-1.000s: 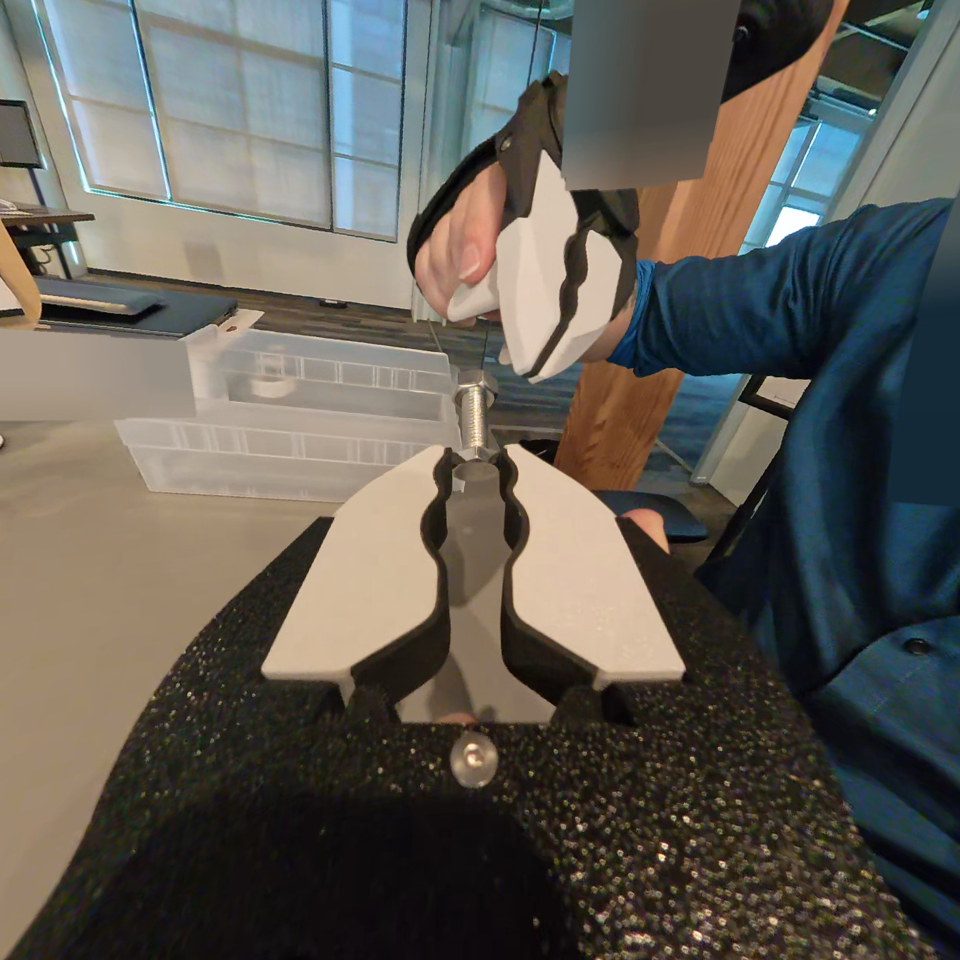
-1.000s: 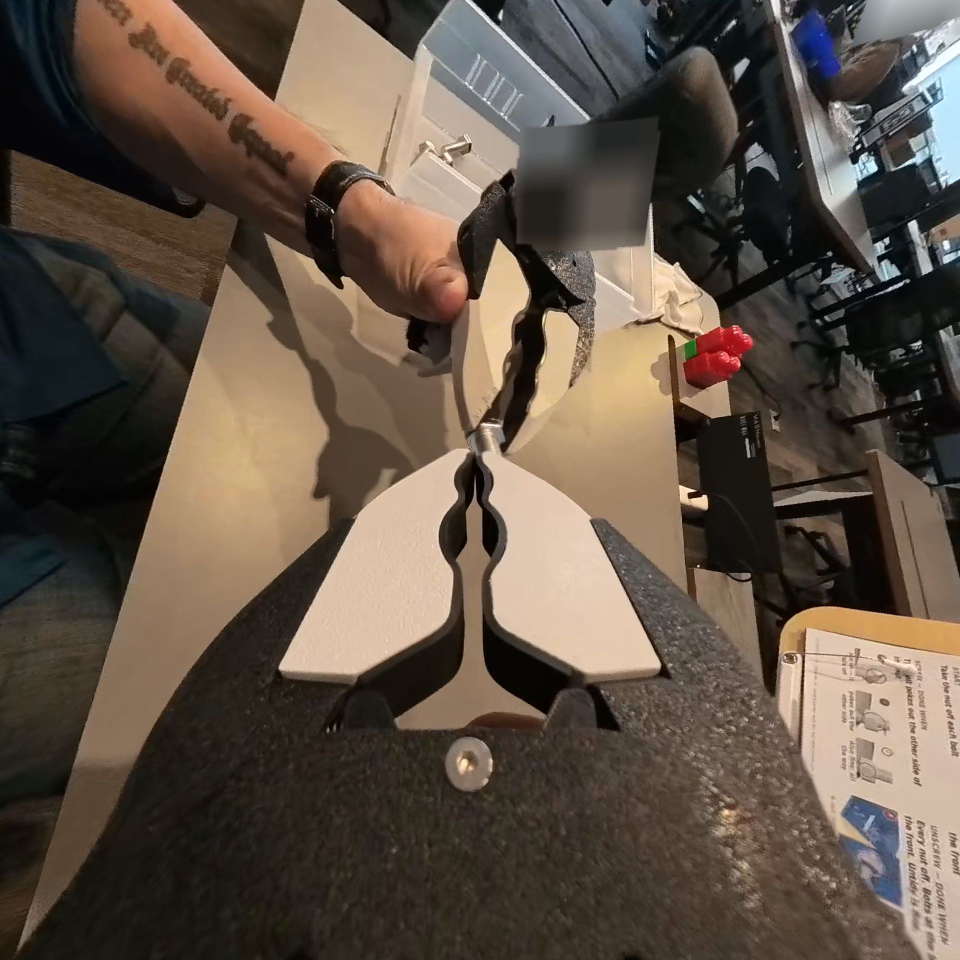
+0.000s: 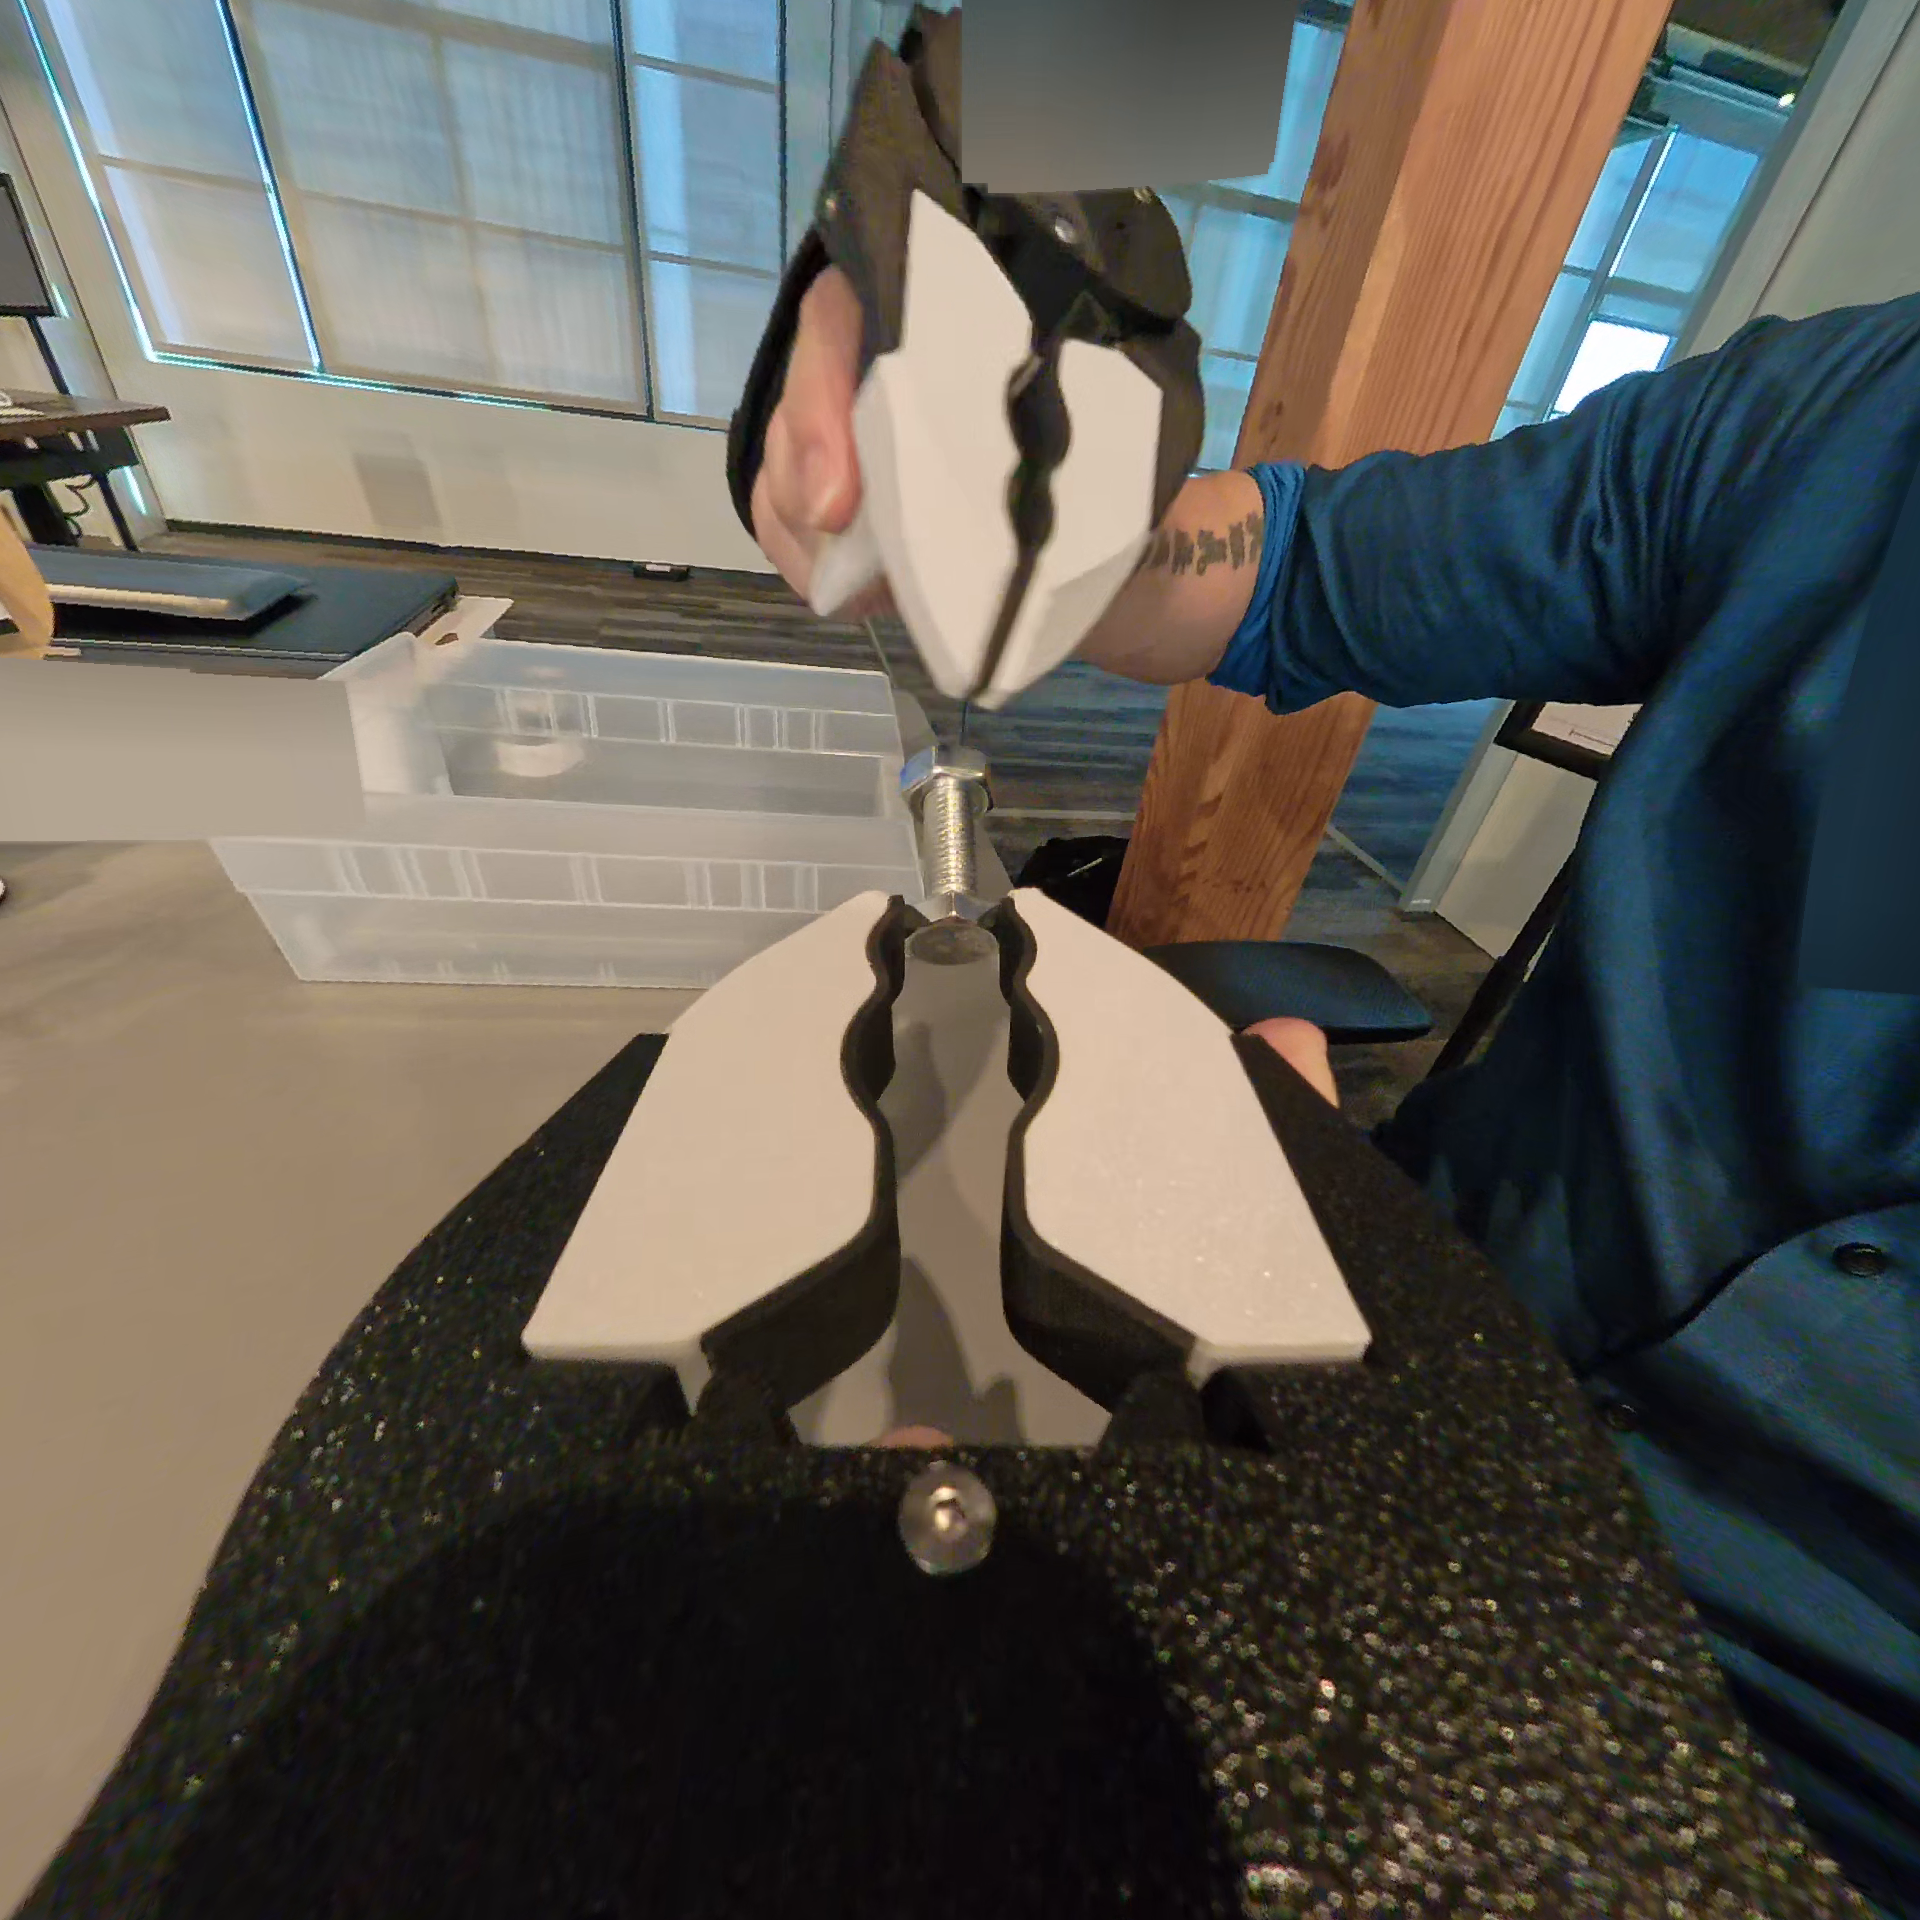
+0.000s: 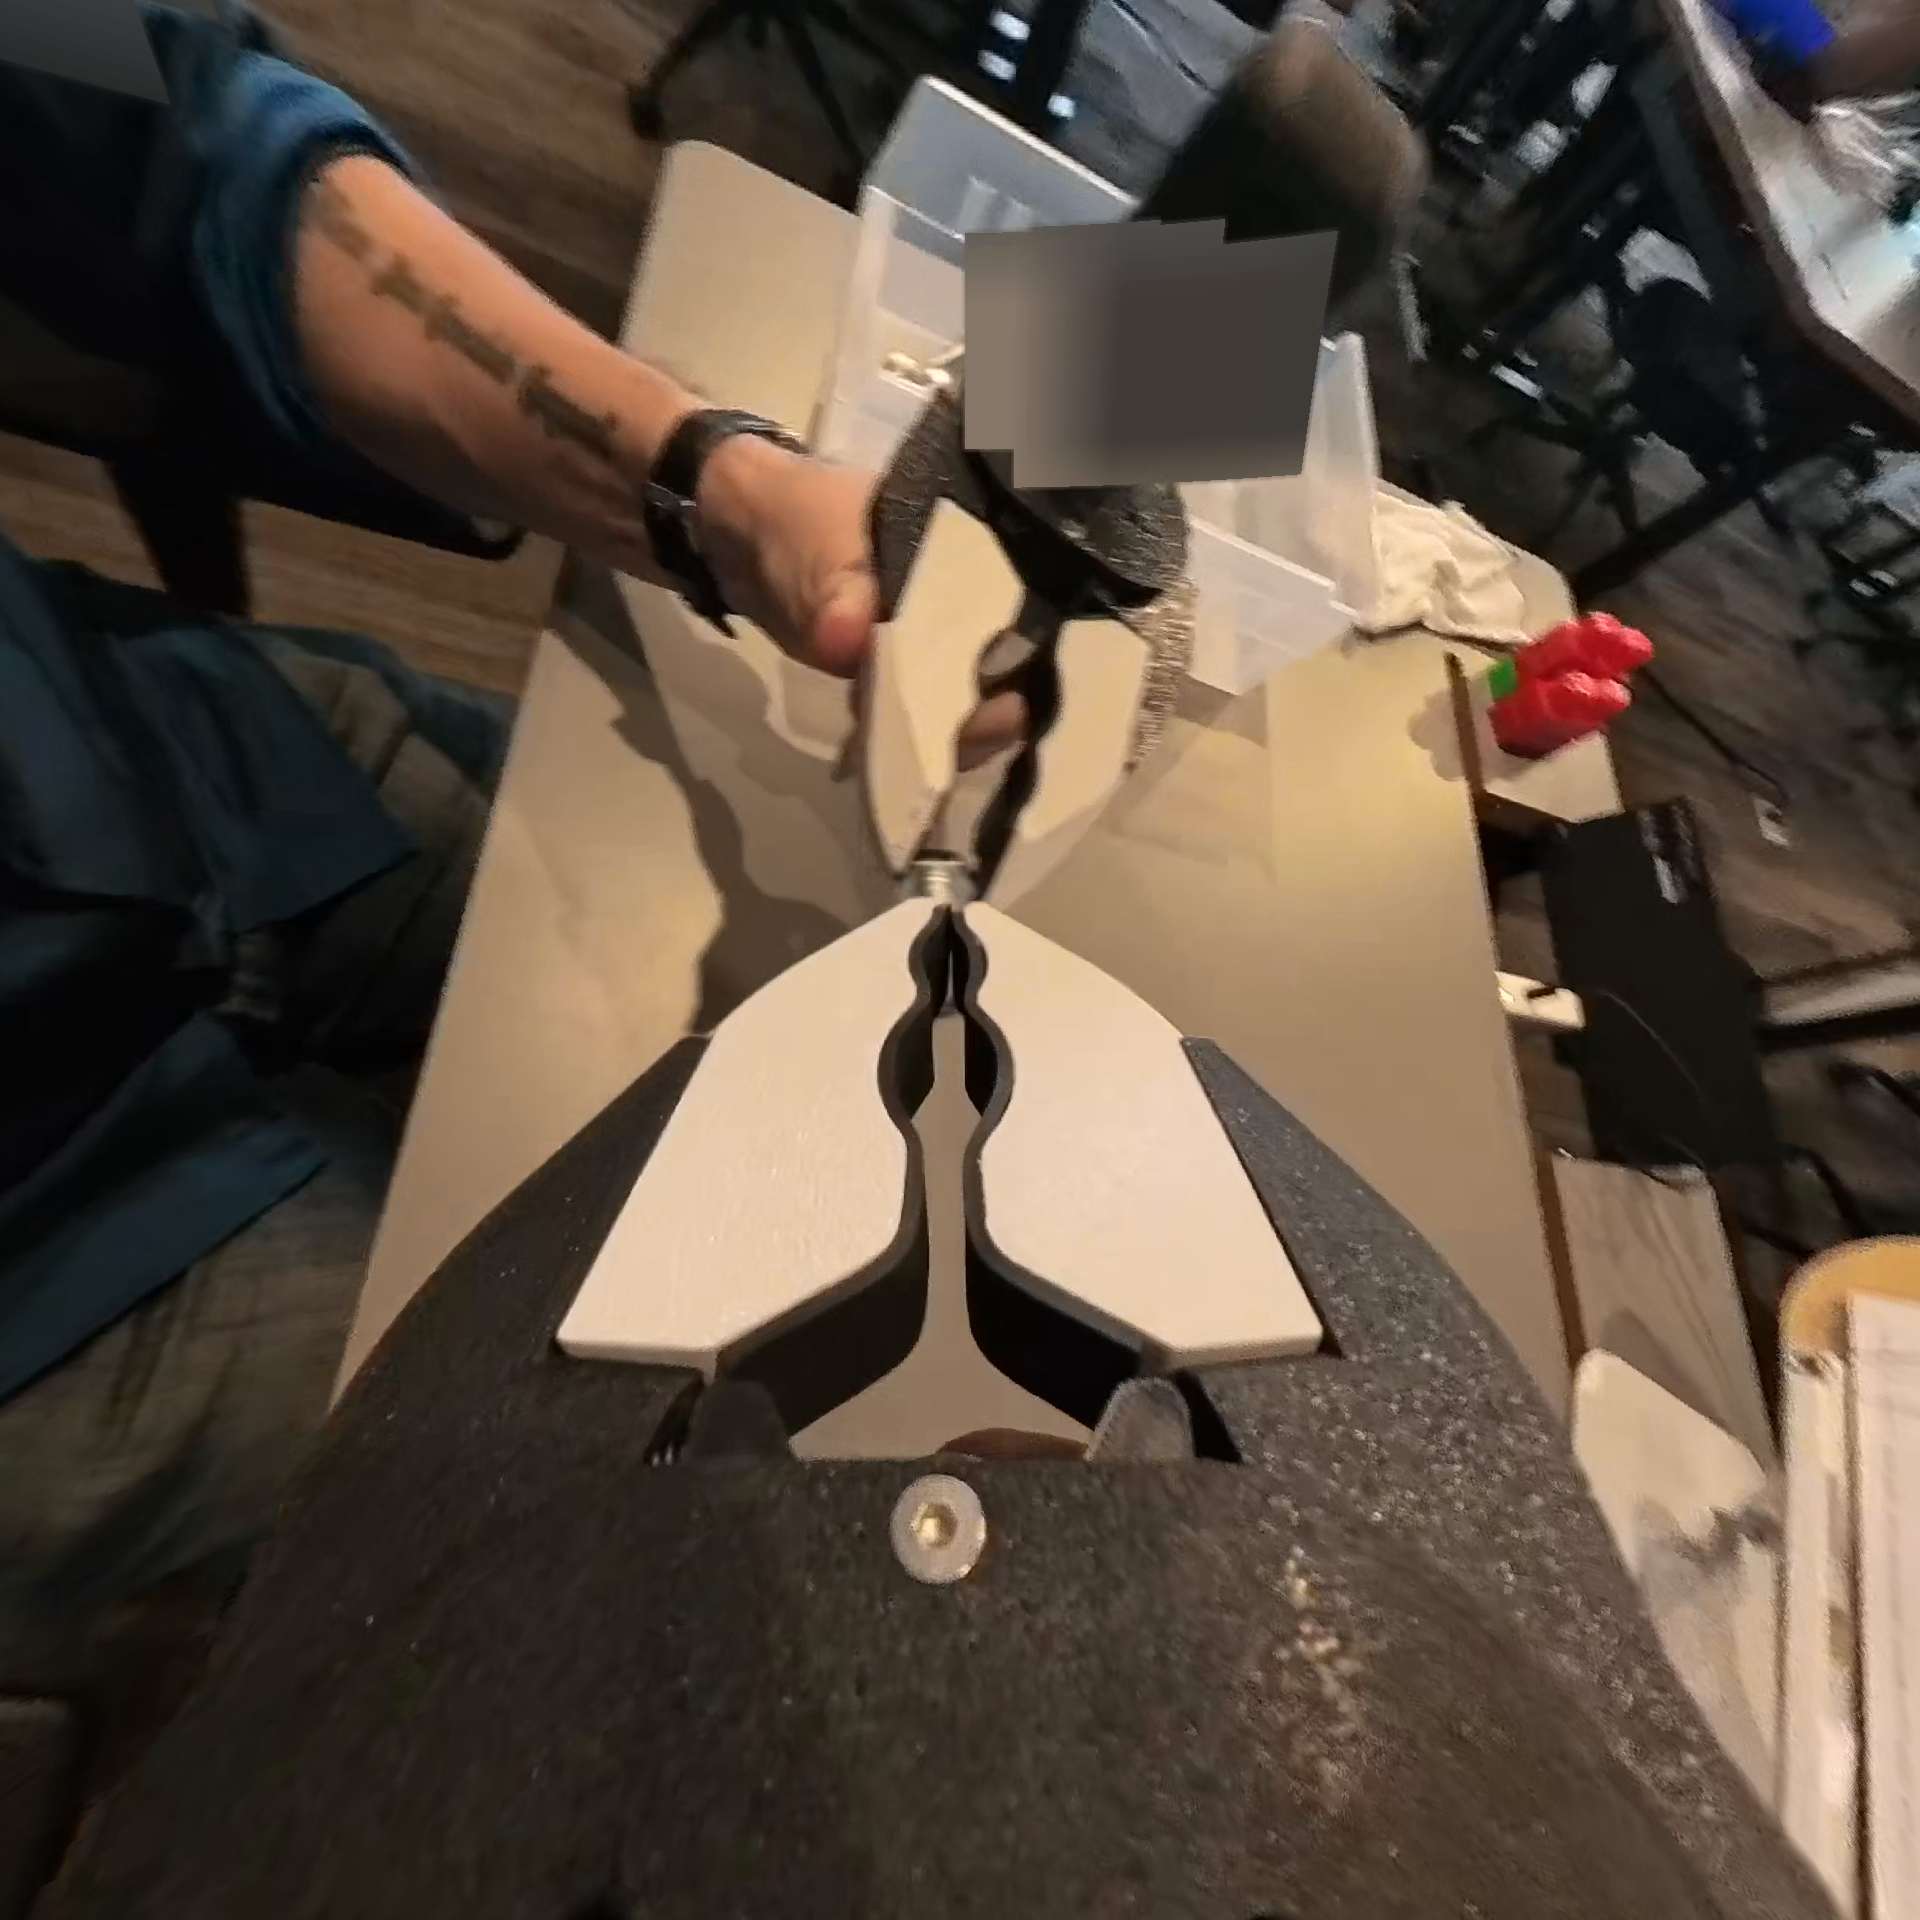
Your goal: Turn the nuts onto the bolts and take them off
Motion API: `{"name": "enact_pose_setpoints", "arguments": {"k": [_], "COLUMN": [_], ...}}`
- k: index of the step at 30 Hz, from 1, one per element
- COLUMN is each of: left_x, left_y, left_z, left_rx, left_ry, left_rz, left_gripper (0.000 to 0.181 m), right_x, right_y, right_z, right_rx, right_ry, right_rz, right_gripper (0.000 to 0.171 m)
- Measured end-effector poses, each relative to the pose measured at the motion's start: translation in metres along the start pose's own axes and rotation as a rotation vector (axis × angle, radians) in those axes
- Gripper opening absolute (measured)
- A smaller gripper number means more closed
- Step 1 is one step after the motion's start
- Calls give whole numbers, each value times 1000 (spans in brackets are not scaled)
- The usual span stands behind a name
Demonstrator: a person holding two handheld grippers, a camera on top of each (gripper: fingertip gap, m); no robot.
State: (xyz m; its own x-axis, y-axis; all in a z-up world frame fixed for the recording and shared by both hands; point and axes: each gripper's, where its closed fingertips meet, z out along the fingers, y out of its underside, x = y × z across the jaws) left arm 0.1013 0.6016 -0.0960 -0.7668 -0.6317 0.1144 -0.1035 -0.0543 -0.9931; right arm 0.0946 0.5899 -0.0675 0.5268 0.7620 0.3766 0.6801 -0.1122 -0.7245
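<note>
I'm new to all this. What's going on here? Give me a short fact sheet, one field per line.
Setting: grey table with a clear plastic organizer box
Left gripper: shut on the bolt head, bolt pointing up and away
Nut: sits at the far end of the bolt's thread
Right gripper: fingers closed together, empty, held just above the nut without touching it
Also nearby: wooden post, red toy blocks
Stage: nut is on the bolt; which way it is being turned cannot be told
</note>
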Motion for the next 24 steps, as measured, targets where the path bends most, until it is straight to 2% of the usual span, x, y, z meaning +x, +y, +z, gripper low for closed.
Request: {"name": "enact_pose_setpoints", "arguments": {"k": [3,7,10,14,16,17,19,22,24], "left_x": [-1,2,0,-2,-3,-3,-3,-2,-1], "left_y": [0,0,2,0,-1,-1,-2,-2,-4], "left_z": [-1,1,2,-2,-3,-4,-4,-5,-5], "left_rx": [4,4,-15,10,20,28,40,55,86], "left_ry": [0,13,-2,1,6,11,27,56,90], "left_rz": [-3,1,5,-10,-22,-29,-46,-80,-115], "left_gripper": [16,16,16,16,16,16,16,16,16], "right_x": [-10,16,22,2,0,-3,-8,-18,-21], "right_y": [9,20,19,7,5,6,6,8,11], "right_z": [5,6,2,0,1,1,0,1,5], "right_rx": [-59,-104,-67,0,11,6,3,-7,-40], "right_ry": [-51,76,77,-7,11,4,-8,-8,29], "right_rz": [-24,54,99,12,-19,-35,-80,-230,-354], "right_gripper": [0,0,0,0,20,22,21,3,0]}}
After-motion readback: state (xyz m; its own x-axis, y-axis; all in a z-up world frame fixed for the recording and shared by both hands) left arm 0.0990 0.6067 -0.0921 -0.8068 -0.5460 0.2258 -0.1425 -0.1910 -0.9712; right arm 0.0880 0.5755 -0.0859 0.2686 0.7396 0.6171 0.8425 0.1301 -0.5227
